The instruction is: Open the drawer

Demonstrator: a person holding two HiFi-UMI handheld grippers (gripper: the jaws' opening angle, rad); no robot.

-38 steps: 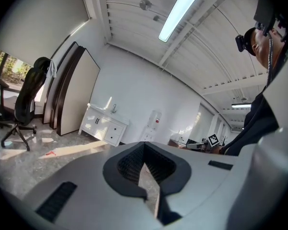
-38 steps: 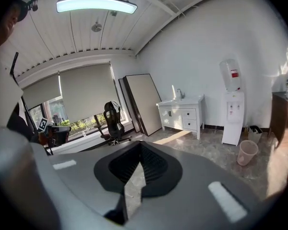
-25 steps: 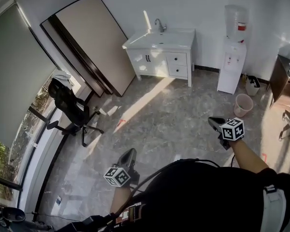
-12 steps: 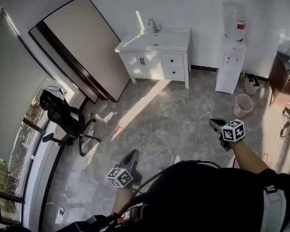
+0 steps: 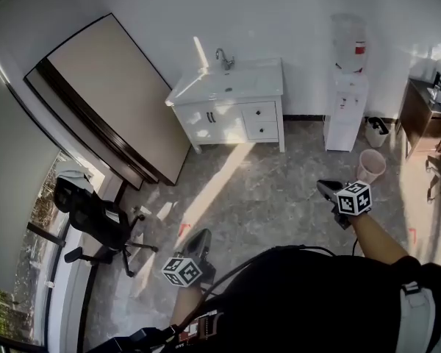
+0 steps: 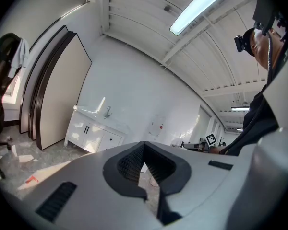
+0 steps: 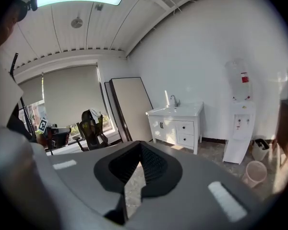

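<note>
The drawers sit in the white cabinet [image 5: 228,120] against the far wall, well apart from me across open floor [image 5: 264,197]. There are two, stacked on the cabinet's right side: an upper drawer [image 5: 259,112] and a lower drawer [image 5: 262,129]. The task does not say which of them to open.

Each drawer has one small dark knob [image 7: 186,127] at the middle of its face. That is where I would take hold. The front looks like stiff painted board, so I expect it to be rigid and fairly light, and to slide straight out. The knob is small and probably smooth, so a shallow pinch could slip. I would seat the pads well behind it and pull level, not at an angle.

My left tool [image 5: 198,236] is closed with nothing between its jaws. My right tool [image 5: 325,188] is closed and empty as well. Both are held out in front of me, nowhere near the cabinet.

Beside the drawers, the cabinet has two doors [image 5: 208,122] with dark handles and one tap [image 5: 222,56]. There is also one water dispenser [image 5: 344,101], one pink bin [image 5: 370,165], one black chair [image 5: 95,219] and one big board [image 5: 103,101] leaning on the wall.
</note>
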